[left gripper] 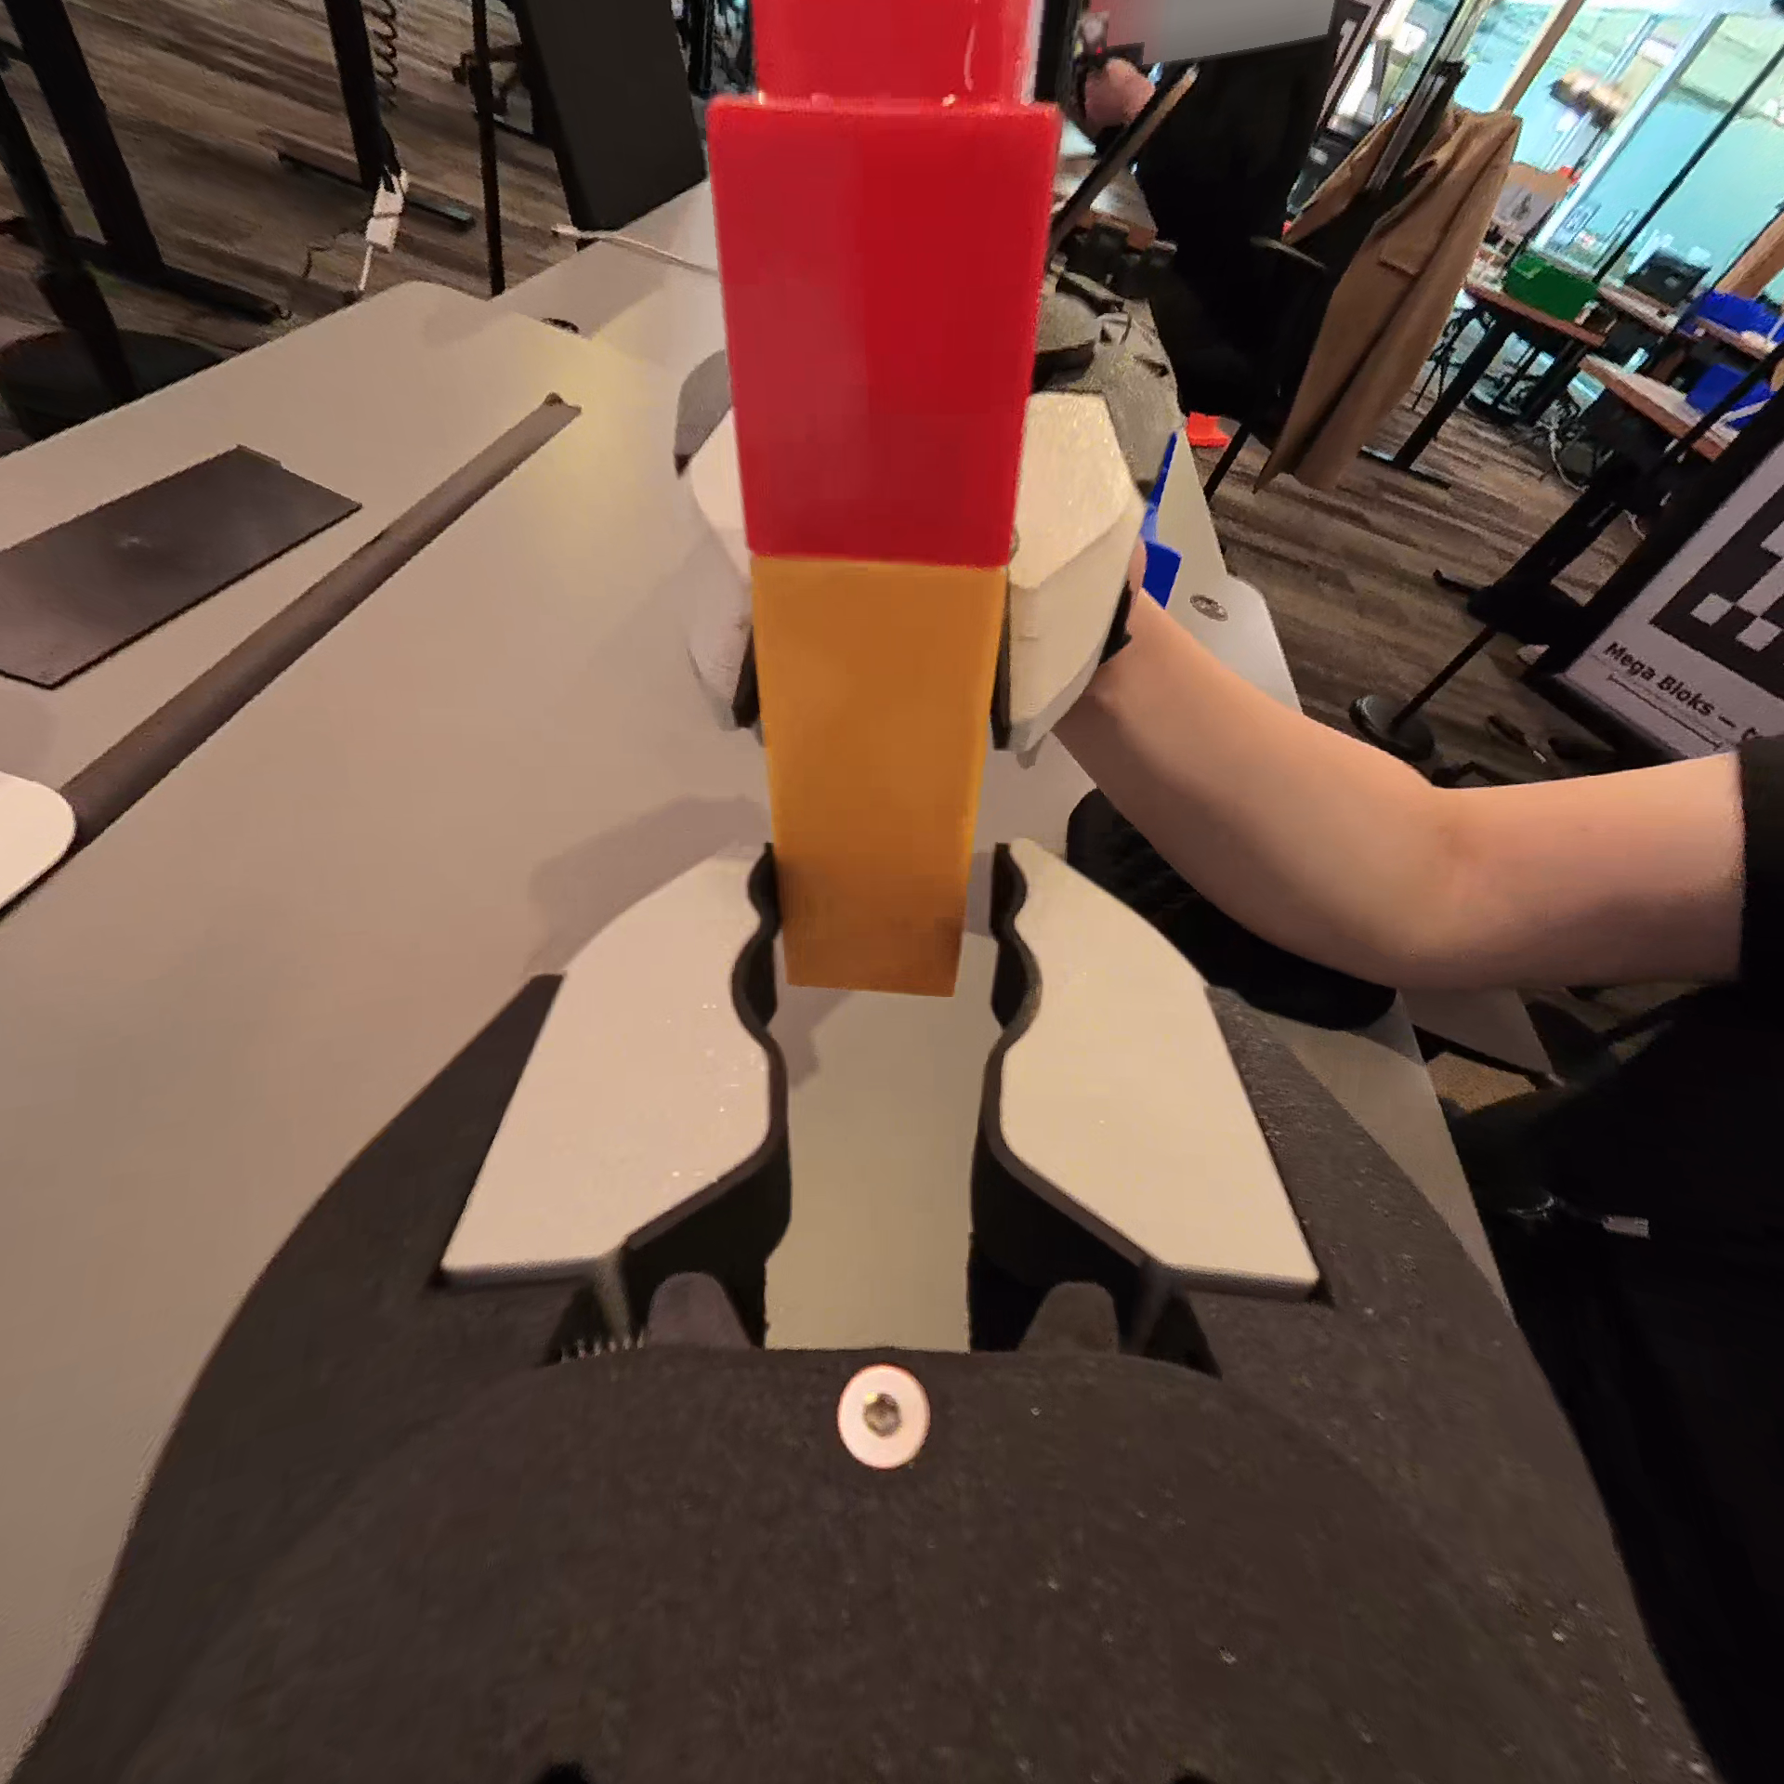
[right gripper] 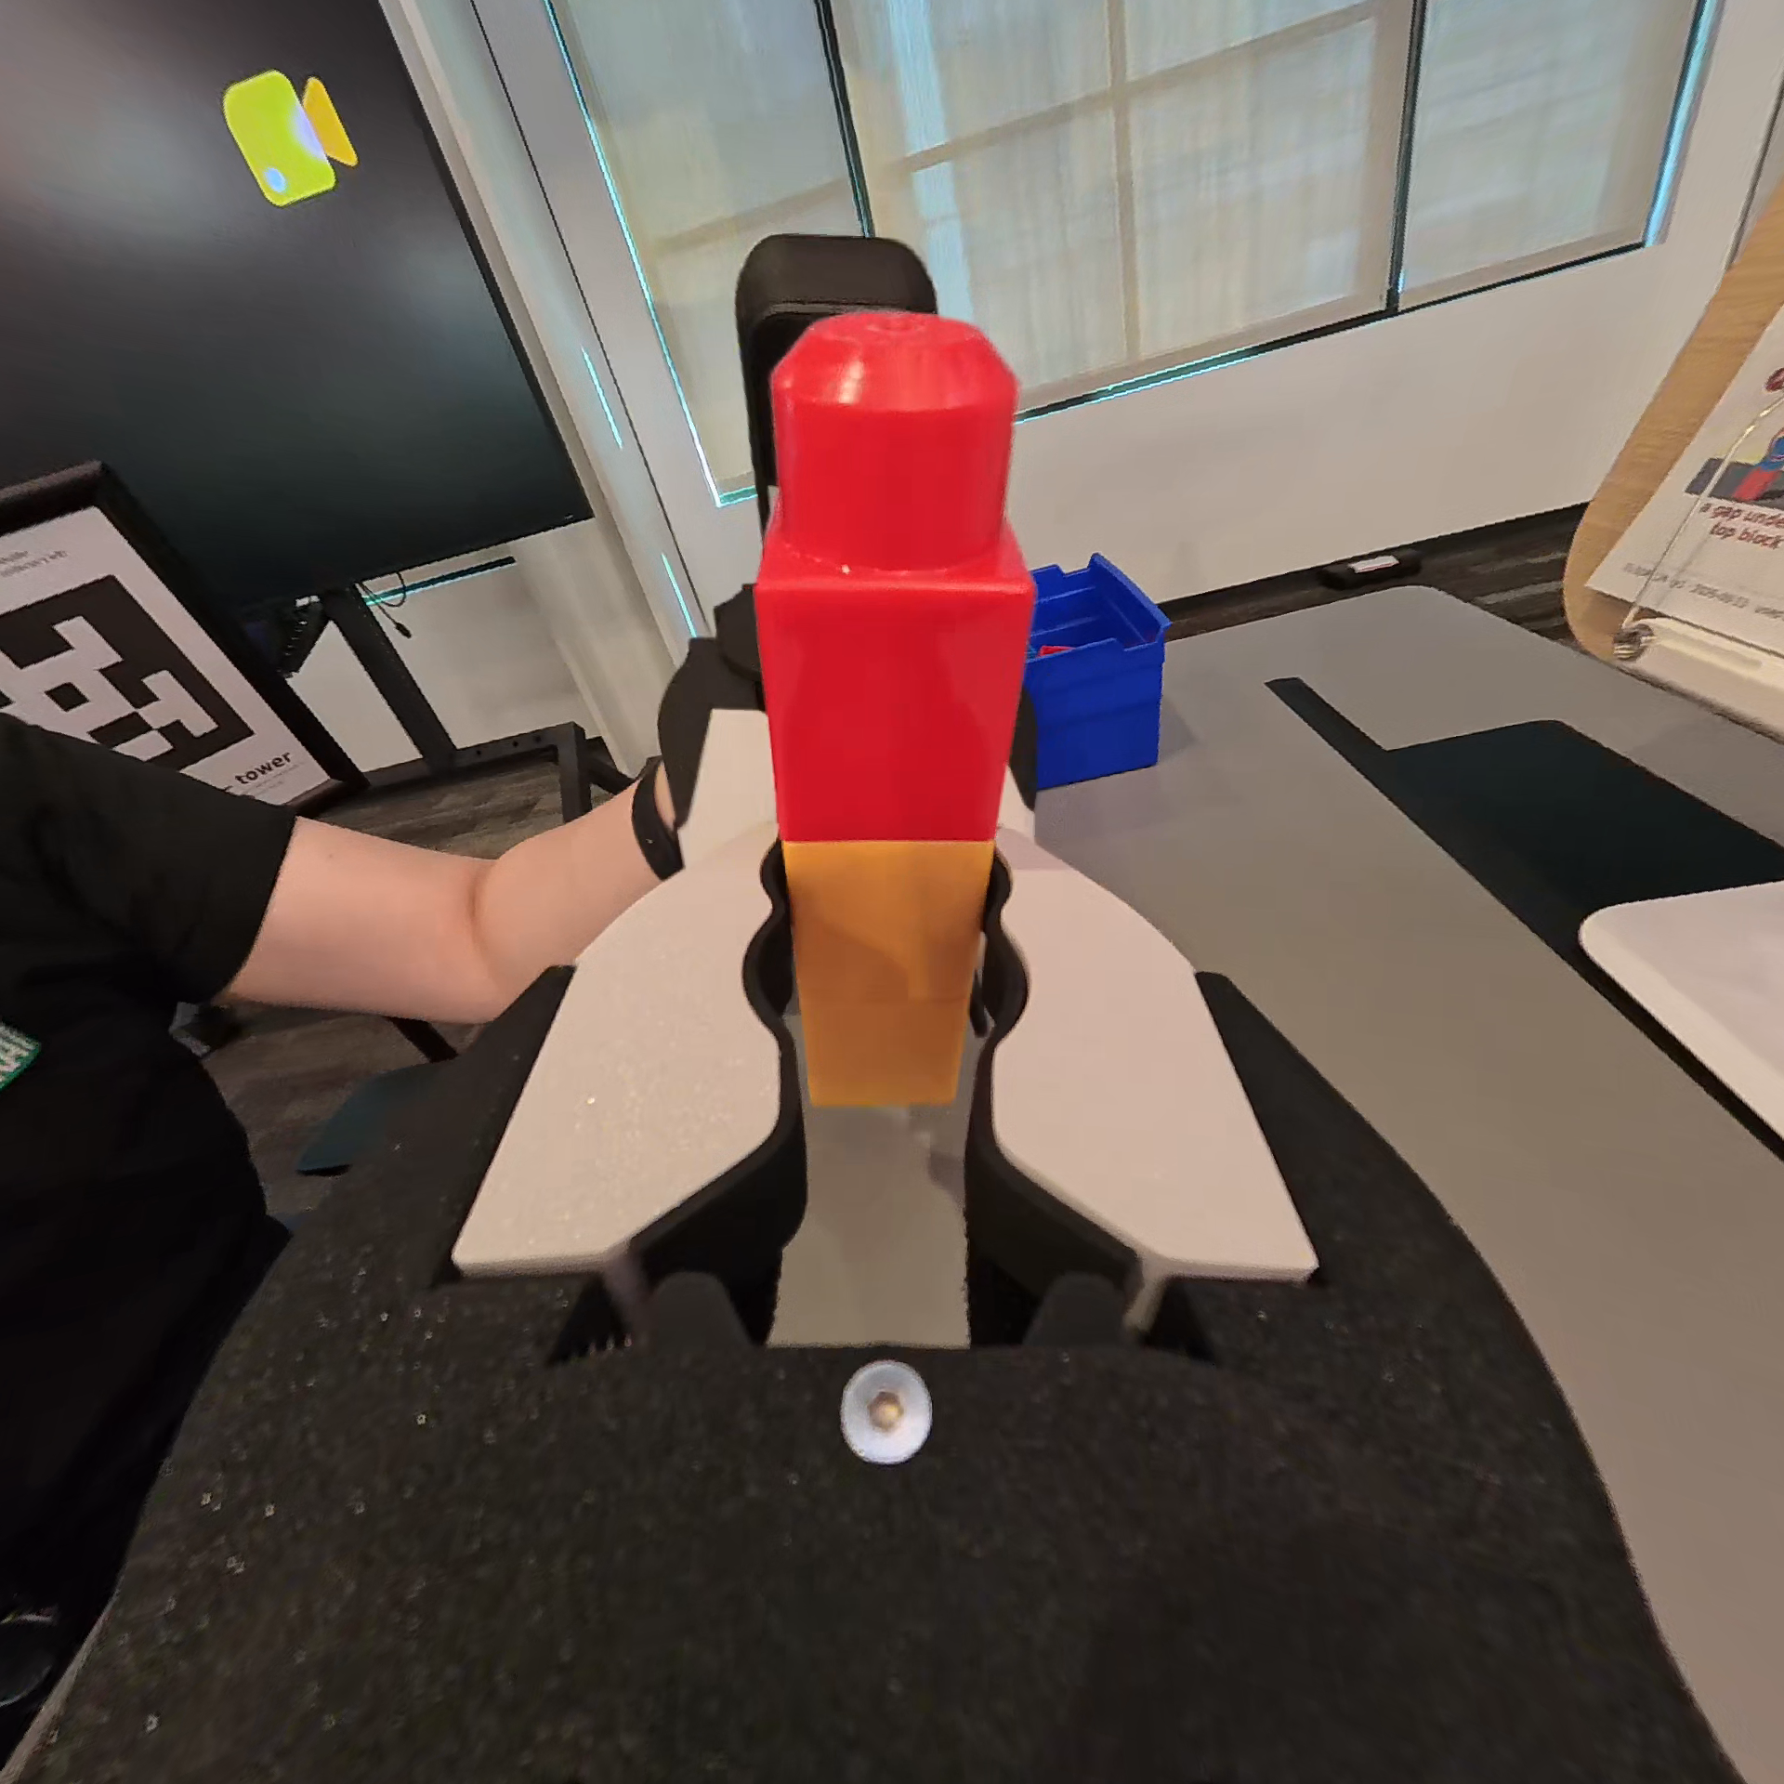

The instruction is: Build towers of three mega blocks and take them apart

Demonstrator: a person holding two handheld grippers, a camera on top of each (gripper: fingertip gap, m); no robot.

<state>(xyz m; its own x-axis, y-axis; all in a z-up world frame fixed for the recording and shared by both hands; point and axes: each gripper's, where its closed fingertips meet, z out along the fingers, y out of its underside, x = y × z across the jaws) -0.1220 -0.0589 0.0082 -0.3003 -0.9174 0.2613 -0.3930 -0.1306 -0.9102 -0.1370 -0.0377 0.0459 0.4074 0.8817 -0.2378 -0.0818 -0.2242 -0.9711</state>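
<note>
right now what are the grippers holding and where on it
Both hold the yellow block under the red block: right gripper around its middle, left gripper near its base.

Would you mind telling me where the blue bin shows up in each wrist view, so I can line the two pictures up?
Left wrist view: only a sliver of the blue bin shows right of centre, mostly hidden behind the far gripper's finger.
Right wrist view: the bin stands on the grey table, right of centre, just behind the red block.
Shared landmark: the red block stacked on the yellow block.
</note>
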